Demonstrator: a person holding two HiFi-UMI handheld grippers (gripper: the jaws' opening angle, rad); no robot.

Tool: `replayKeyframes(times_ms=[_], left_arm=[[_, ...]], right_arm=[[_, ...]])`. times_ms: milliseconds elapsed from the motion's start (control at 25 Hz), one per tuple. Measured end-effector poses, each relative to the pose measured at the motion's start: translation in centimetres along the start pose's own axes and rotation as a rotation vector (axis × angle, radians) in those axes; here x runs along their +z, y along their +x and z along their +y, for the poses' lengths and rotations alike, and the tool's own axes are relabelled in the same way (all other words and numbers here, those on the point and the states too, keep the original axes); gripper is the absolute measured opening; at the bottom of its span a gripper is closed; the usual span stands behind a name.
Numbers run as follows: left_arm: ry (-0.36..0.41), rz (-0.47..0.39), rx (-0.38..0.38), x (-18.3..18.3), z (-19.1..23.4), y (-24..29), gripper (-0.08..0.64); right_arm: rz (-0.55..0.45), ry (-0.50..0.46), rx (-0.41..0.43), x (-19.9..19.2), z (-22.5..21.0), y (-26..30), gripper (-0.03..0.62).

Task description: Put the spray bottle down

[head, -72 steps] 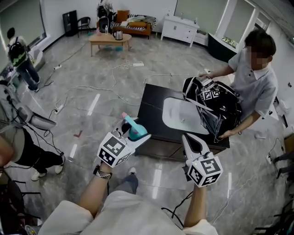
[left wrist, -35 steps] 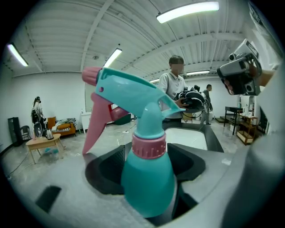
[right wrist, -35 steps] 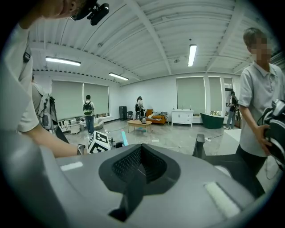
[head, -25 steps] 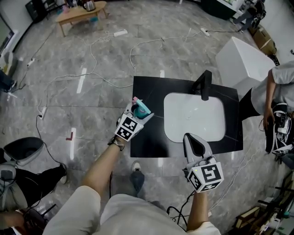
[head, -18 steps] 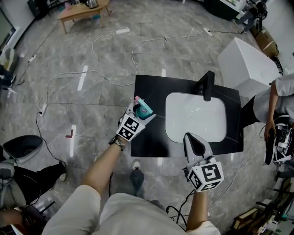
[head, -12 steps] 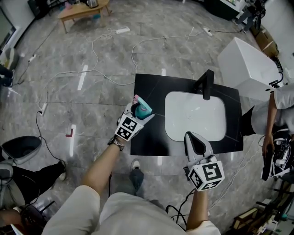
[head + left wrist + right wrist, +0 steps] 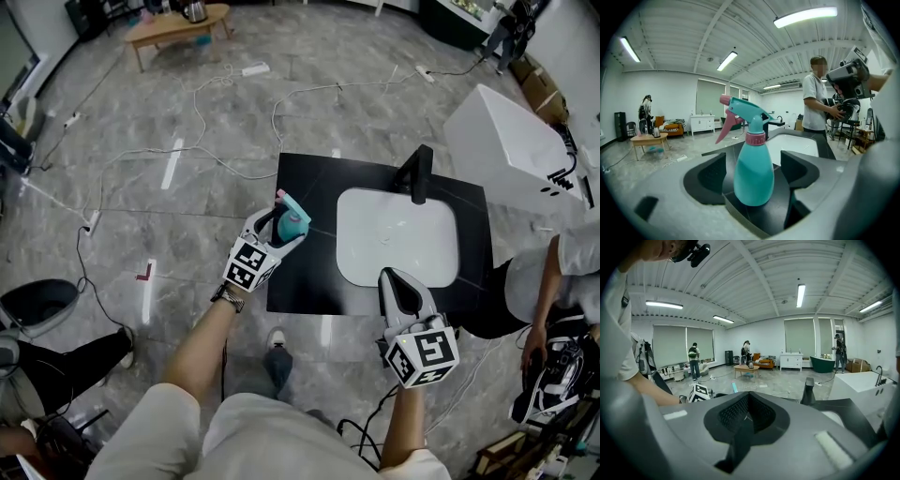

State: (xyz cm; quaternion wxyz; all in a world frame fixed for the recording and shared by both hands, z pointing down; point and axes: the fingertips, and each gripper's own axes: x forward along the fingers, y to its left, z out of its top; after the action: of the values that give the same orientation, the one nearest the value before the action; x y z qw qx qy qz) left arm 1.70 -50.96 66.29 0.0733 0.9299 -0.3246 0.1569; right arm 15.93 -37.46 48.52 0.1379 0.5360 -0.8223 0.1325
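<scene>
A teal spray bottle (image 7: 292, 224) with a pink trigger stands upright on the left part of the black counter (image 7: 302, 284). My left gripper (image 7: 279, 231) reaches it from the lower left. In the left gripper view the bottle (image 7: 753, 171) sits between the two dark pads (image 7: 708, 177), and a thin gap shows on each side while the jaws are opening. My right gripper (image 7: 395, 278) hovers at the counter's near edge, in front of the basin, shut with nothing in it; in the right gripper view its pads (image 7: 736, 420) meet.
A white basin (image 7: 398, 234) with a black faucet (image 7: 417, 174) is set into the counter. A white box (image 7: 511, 141) stands at the far right, with a person (image 7: 562, 272) beside the counter. Cables (image 7: 225, 122) trail over the grey floor; a wooden table (image 7: 178, 23) is far off.
My left gripper has slid back toward the lower left and its jaws have spread off the bottle, which stays standing on the counter. The right gripper has kept still.
</scene>
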Motion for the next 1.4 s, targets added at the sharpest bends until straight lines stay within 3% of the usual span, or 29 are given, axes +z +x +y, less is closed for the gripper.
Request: replayKeyframes(times_ms=[440,680,1000,1400], left_arm=[[0.048,-0.092,0.06,5.4,-2.6,-8.0,0.288],[0.072,-0.148,0.121,9.4,-4.5,-12.8,0.154],[0.102,-0.182,0.177,14.4,-10.5,-19.7,0.013],[0.174,-0.271,0.212,21.3,-15.4,-27.7,0.006]], right_arm=[[-0.058,-0.021,0.013,2.2,2.5,-4.0,0.008],[-0.101,-0.04,0.028,3.9,3.8,-6.0,0.008],[-0.147,-0.077,0.046,5.1,6.2,-11.3,0.008],[-0.164,-0.158,0.044,7.0,8.6,-15.1,0.008]])
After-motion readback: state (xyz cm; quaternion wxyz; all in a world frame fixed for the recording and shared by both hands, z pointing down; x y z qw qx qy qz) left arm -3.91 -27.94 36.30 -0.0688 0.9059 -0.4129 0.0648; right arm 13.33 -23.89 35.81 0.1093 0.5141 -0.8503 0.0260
